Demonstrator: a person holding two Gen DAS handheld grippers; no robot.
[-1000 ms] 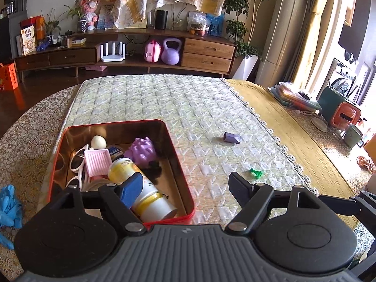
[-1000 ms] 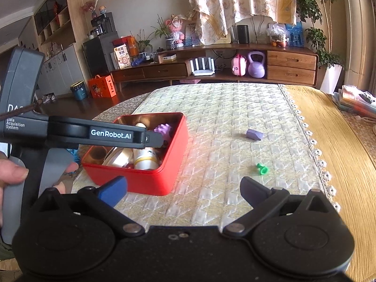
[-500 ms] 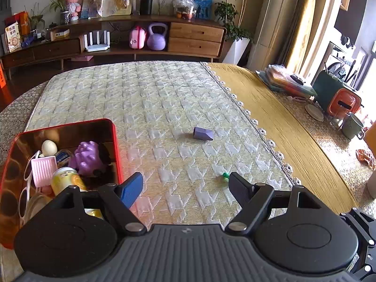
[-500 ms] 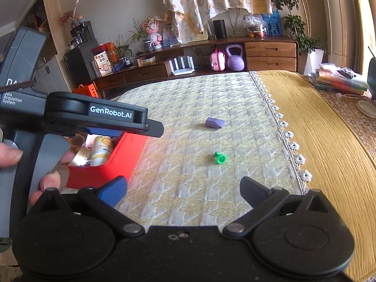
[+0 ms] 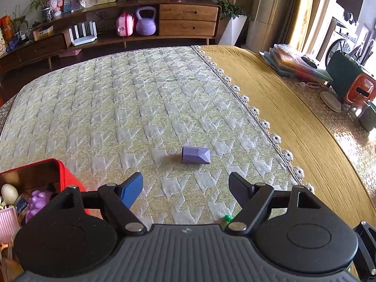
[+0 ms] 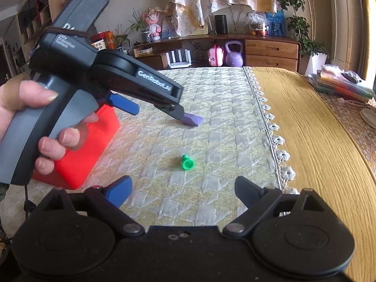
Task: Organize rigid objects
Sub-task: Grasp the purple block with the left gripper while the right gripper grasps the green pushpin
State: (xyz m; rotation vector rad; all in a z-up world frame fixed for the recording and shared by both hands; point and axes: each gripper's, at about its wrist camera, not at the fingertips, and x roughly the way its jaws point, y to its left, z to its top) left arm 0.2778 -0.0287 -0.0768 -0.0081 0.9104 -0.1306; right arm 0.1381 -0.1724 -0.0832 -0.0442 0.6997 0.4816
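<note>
A purple block point(image 5: 195, 155) lies on the quilted mat just ahead of my left gripper point(image 5: 185, 183), which is open with nothing between its fingers. The right wrist view shows the left gripper point(image 6: 156, 112) hanging over the mat, its black fingertip hiding the near end of the purple block point(image 6: 193, 119). A small green piece point(image 6: 188, 163) lies a little ahead of my right gripper point(image 6: 183, 184). Its jaws are closing and nothing is between them. The red tin point(image 5: 63, 171) at the left holds an egg-shaped thing, a purple knobbly toy and other items.
A yellow cloth point(image 5: 293, 108) with a lace edge covers the table's right part. Stacked folders point(image 5: 296, 63), a red-and-green case and a cup stand far right. A person's hand point(image 6: 47, 145) grips the left tool beside the red tin point(image 6: 77, 164). A wooden sideboard point(image 5: 188, 18) stands behind.
My left gripper swung right, off the tin and toward the purple block. The right gripper came lower and closer to the green piece, and its jaws narrowed slightly.
</note>
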